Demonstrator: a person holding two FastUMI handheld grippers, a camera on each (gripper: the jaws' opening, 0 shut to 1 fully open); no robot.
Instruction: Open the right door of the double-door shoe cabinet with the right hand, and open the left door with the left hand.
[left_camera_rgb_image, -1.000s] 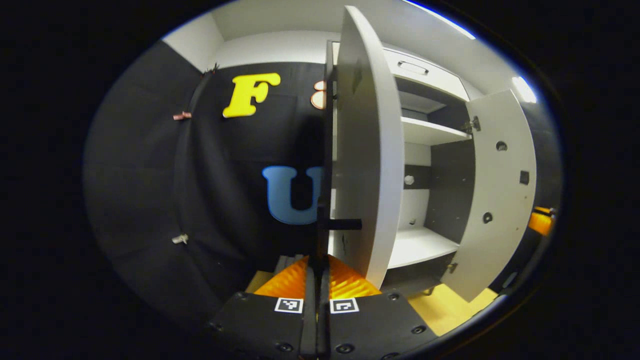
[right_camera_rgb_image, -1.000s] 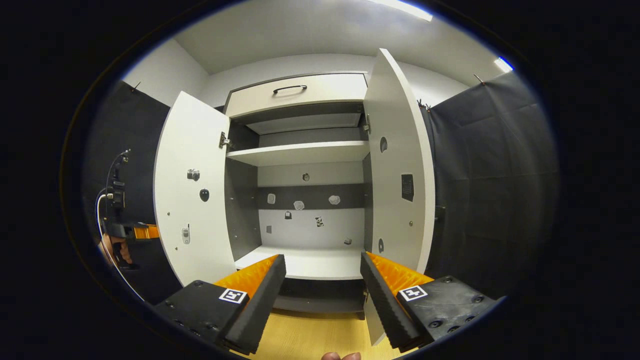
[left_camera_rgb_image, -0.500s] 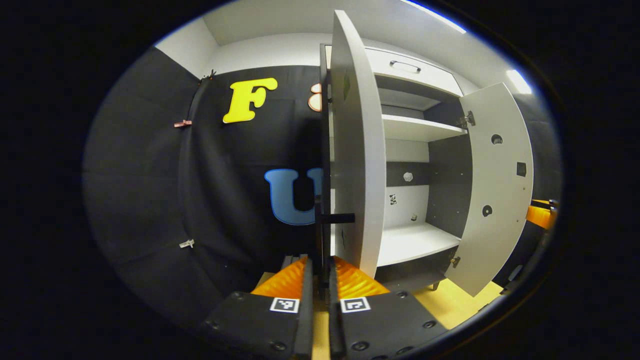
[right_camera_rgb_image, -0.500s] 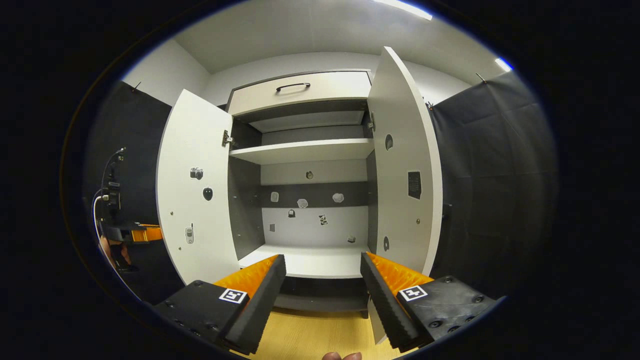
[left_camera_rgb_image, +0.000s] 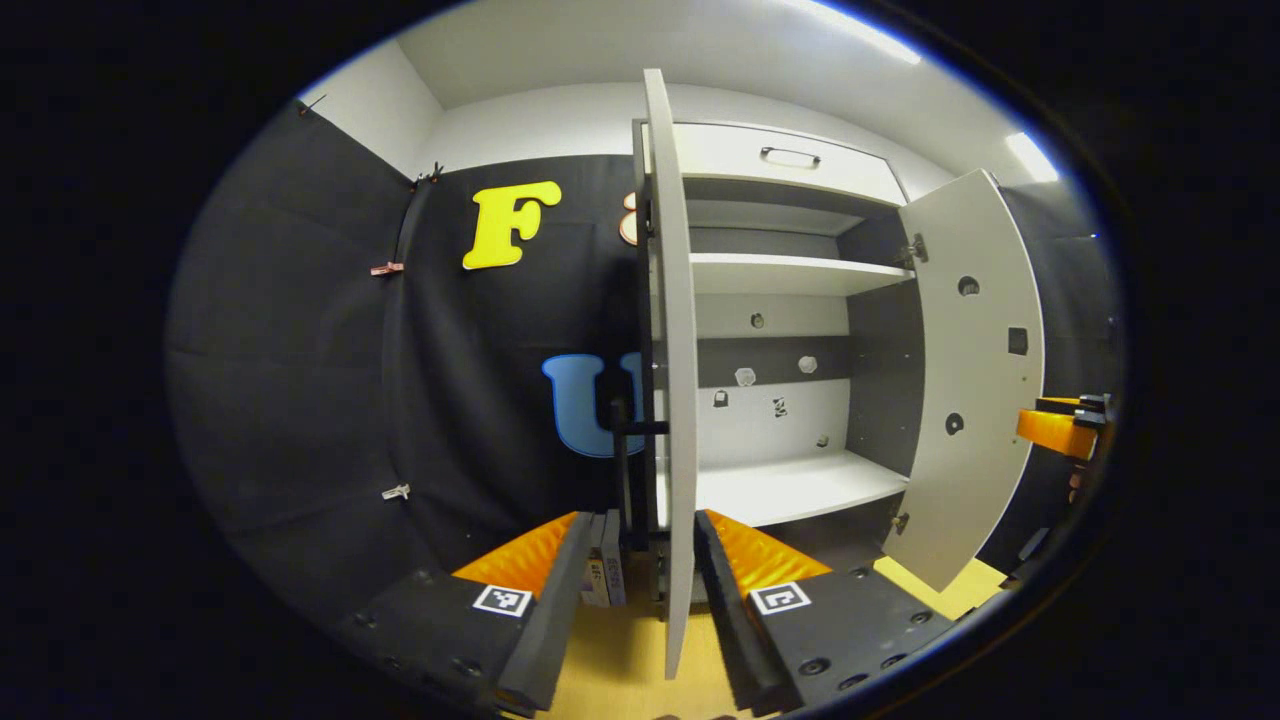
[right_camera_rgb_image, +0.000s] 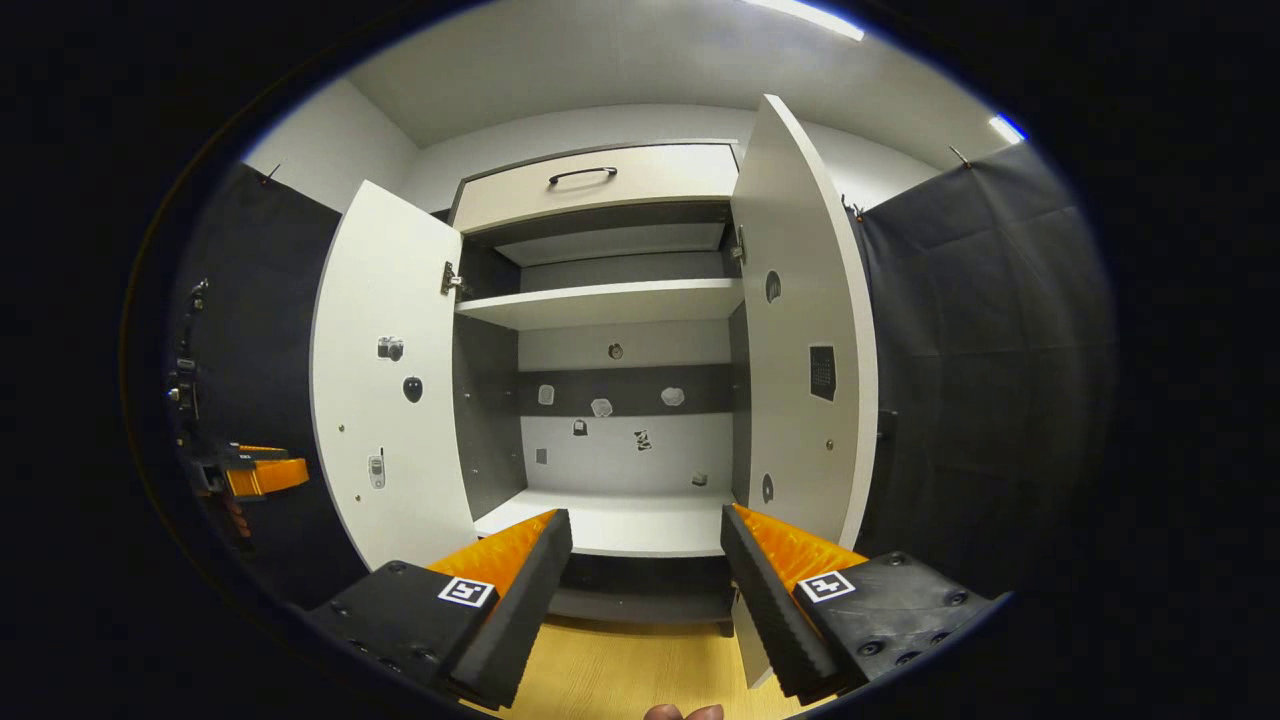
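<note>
Left gripper view: left gripper, fingers spread apart, released, grasping nothing. The left door of the shoe cabinet stands edge-on between the two fingers, swung wide open; whether either finger touches it cannot be told. A dark bar handle sits on the door's outer face, to its left. Interior open to view: upper shelf, lower shelf, drawer with handle on top. Right door swung open at the far side, with the right gripper beyond its edge. Wooden floor below.

Right gripper view: right gripper, fingers parted, released, holding nothing, set back from the cabinet and facing its open interior. Left door open on the left, right door open on the right. Small stickers on the back panel. Left gripper near the left door's outer edge. Floor beneath.
</note>
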